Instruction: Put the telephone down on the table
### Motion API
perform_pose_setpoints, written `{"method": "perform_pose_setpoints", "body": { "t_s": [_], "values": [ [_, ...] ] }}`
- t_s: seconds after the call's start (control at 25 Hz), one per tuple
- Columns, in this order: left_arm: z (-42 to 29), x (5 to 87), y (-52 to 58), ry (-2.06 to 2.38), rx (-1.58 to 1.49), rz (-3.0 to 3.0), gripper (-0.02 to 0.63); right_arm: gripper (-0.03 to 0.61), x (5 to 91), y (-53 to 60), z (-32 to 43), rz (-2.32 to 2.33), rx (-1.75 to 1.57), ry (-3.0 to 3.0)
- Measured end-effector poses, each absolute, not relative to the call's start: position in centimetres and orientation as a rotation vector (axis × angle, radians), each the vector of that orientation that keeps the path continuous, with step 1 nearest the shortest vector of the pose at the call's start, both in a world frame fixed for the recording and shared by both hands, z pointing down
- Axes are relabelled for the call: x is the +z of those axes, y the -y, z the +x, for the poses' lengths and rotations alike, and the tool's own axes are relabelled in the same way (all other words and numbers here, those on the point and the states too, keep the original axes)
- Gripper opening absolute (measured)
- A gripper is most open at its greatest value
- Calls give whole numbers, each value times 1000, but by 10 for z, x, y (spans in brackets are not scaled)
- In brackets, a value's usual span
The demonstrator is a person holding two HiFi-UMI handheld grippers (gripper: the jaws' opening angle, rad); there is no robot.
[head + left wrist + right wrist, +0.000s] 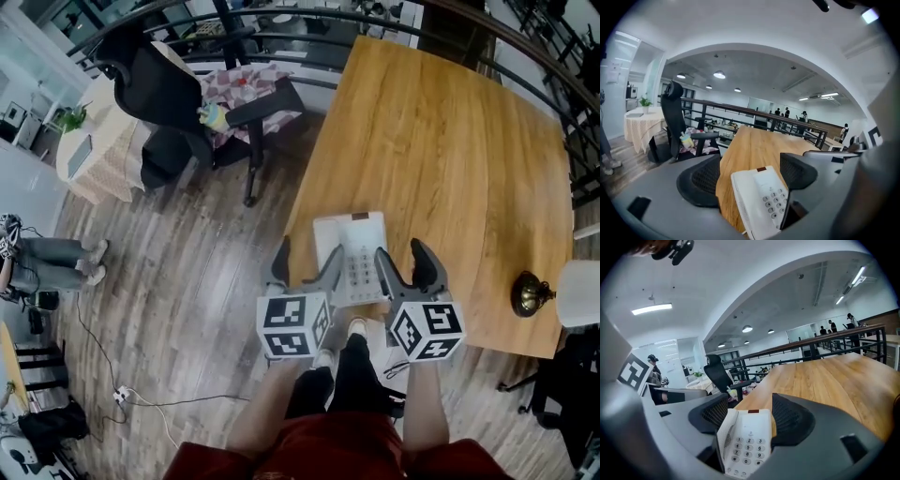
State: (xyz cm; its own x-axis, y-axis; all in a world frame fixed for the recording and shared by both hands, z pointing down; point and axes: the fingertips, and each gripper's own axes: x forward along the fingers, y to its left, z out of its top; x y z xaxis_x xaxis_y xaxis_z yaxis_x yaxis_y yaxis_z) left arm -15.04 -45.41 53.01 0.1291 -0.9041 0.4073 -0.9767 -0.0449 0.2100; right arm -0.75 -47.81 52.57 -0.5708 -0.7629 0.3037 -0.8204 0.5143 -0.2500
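Note:
A white push-button telephone (pixel 354 246), handset in its cradle on the left, lies flat at the near edge of the wooden table (pixel 441 141). My left gripper (pixel 305 258) is at its left side and my right gripper (pixel 403 258) at its right, both open. Each gripper's inner finger sits against or very close to a side of the phone; contact is unclear. In the left gripper view the telephone (pixel 759 197) shows low between the jaws of the left gripper (pixel 747 176), toward the right one. In the right gripper view the telephone (pixel 745 437) shows toward the left jaw of the right gripper (pixel 750 416).
A small brass bell-shaped object (pixel 530 293) stands near the table's front right corner, beside a white seat (pixel 581 292). A black office chair (pixel 178 103) stands left of the table on the wood floor. A dark railing (pixel 281 42) runs behind. A person (pixel 47 262) stands at far left.

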Motion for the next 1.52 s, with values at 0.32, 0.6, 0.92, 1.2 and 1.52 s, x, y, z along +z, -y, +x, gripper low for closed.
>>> {"method": "perform_pose_setpoints", "body": {
  "t_s": [0.32, 0.6, 0.92, 1.2, 1.52],
  "values": [
    [-144, 446, 428, 1822, 92, 2158, 413, 281, 452, 444, 2, 1493, 418, 2640],
    [-104, 376, 412, 1782, 0, 2342, 413, 281, 377, 416, 27, 1608, 243, 2670],
    [-56, 326, 394, 1700, -40, 2535, 413, 281, 328, 379, 77, 1780, 84, 2604],
    [-29, 302, 372, 1666, -92, 2613, 411, 281, 299, 349, 113, 1927, -12, 2565],
    [-16, 290, 350, 1660, -107, 2644, 411, 281, 288, 319, 129, 2012, -59, 2550]
  ]
}}
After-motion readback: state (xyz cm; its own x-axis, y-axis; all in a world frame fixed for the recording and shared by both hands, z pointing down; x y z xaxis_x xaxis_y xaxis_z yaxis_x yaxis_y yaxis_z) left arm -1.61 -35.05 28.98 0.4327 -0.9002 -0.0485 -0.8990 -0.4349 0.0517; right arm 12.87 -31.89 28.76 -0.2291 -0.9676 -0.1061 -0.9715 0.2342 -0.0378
